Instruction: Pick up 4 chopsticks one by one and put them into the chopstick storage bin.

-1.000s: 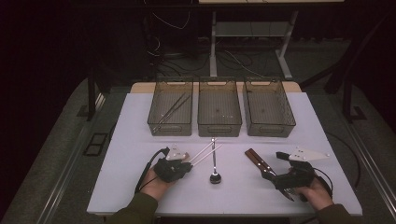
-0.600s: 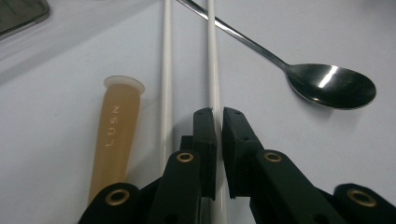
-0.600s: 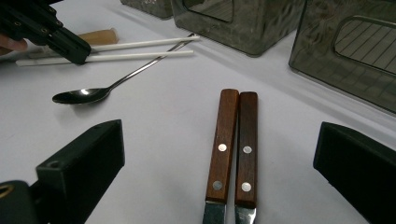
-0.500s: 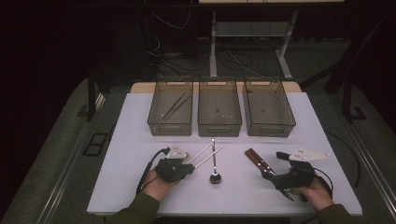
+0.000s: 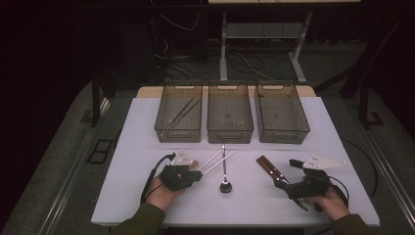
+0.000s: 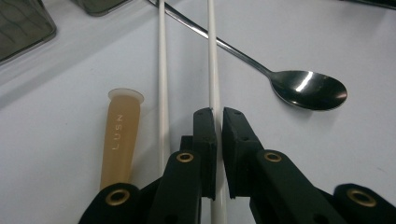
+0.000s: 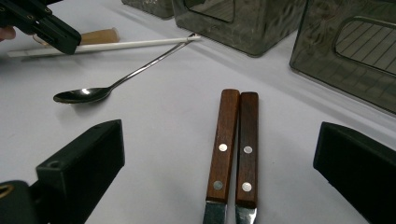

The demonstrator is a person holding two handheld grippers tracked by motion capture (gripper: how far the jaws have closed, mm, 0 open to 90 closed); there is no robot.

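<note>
One thin white plastic chopstick (image 6: pixel 214 70), lying near the worktop's front edge, is pinched between the left gripper's (image 6: pixel 216 113) nearly closed jaws. The right gripper's (image 7: pixel 219 154) jaws are held wide, empty. Lifting is judged next.

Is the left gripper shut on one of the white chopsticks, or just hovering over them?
Shut on one. In the left gripper view, the left gripper has its jaws pinched on the right white chopstick; the other chopstick lies free beside them.
</note>
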